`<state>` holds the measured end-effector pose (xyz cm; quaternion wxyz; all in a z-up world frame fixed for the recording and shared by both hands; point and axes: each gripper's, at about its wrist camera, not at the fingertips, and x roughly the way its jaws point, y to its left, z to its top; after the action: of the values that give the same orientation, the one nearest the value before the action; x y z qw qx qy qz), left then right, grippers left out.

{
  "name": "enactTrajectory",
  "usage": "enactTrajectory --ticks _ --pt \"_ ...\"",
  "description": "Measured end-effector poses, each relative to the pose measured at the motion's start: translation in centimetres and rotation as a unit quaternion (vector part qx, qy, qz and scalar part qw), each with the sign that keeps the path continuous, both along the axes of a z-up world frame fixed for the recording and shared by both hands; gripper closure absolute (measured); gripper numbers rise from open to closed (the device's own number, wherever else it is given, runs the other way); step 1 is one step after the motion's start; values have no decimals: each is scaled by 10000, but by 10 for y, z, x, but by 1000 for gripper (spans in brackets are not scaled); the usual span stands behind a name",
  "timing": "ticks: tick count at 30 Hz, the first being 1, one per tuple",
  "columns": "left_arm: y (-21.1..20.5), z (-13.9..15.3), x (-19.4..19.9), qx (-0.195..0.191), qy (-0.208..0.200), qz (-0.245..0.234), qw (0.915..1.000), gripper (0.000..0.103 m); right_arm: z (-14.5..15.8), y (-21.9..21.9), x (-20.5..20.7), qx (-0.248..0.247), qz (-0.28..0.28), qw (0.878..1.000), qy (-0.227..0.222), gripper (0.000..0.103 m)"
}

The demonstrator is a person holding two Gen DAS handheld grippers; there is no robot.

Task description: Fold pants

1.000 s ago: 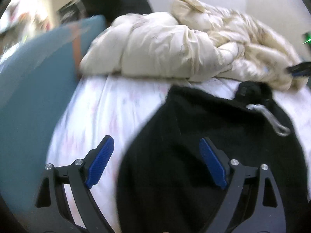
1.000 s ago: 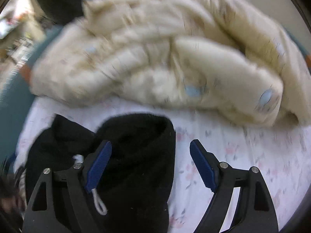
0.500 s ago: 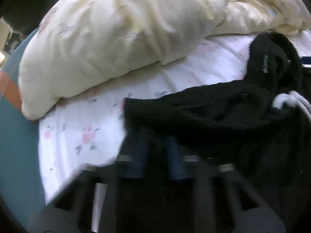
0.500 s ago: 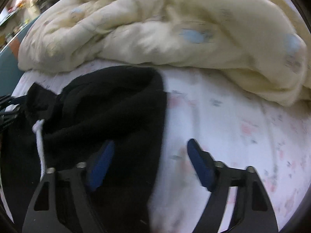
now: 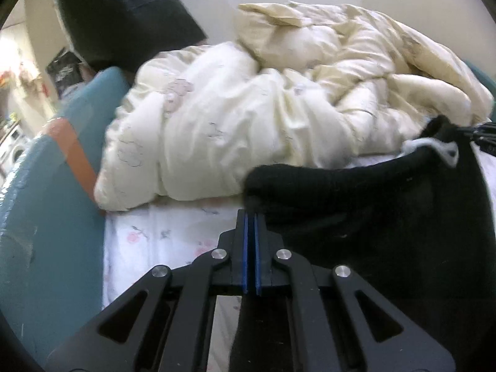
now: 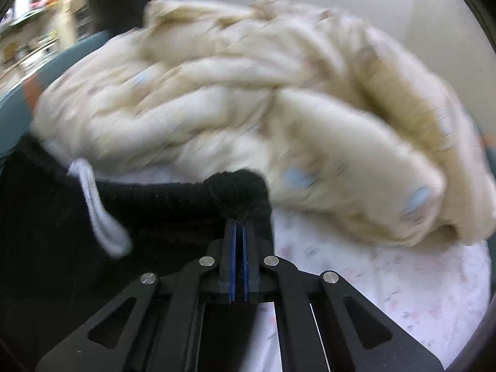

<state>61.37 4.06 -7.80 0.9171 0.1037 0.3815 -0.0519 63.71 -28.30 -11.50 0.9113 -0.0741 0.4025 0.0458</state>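
Two grippers are working over a bed (image 5: 161,241) dressed in a white sheet with small pink flowers.

Left gripper (image 5: 251,217): its fingers (image 5: 245,248) are pressing together, blue pads nearly meeting, and are pinching one end of the waistband of the black pants (image 5: 372,223).

Right gripper (image 6: 238,226): its fingers (image 6: 232,254) have just been closing and are now clamping narrowly on the other end of the same waistband, where the fabric is bunching into a knob just above the tips.

Pants: black and fuzzy, they are hanging between the two grippers with the waistband stretching across as a dark band, and the rest of the cloth is falling below it in front of the bed. A white drawstring (image 6: 96,214) is dangling from the waistband in a loop.

Comforter (image 5: 279,99): cream-coloured and crumpled, it is lying heaped across the far part of the bed, just behind the raised waistband.

Bed frame (image 5: 46,217): teal and padded, it is running along the left side of the mattress, with an orange stripe (image 5: 74,152) crossing it.

Right wrist view: it is showing motion blur, so fine detail on the comforter cannot be told.
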Motion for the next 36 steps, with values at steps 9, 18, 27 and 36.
enactTrajectory --ticks 9,18,27,36 --pt "-25 -72 38 1872 657 746 9773 98 -84 55 37 -2153 -40 9744 654 57" --pt "2 -43 9 511 367 798 9948 31 -13 -44 -6 275 -39 9965 789 29" --pt "15 -105 -86 889 1256 503 9868 20 -80 -85 -120 1443 248 9662 2124 52" --pt "14 -101 -82 836 1586 1166 9769 18 -88 -73 -109 -812 -815 9746 1920 102"
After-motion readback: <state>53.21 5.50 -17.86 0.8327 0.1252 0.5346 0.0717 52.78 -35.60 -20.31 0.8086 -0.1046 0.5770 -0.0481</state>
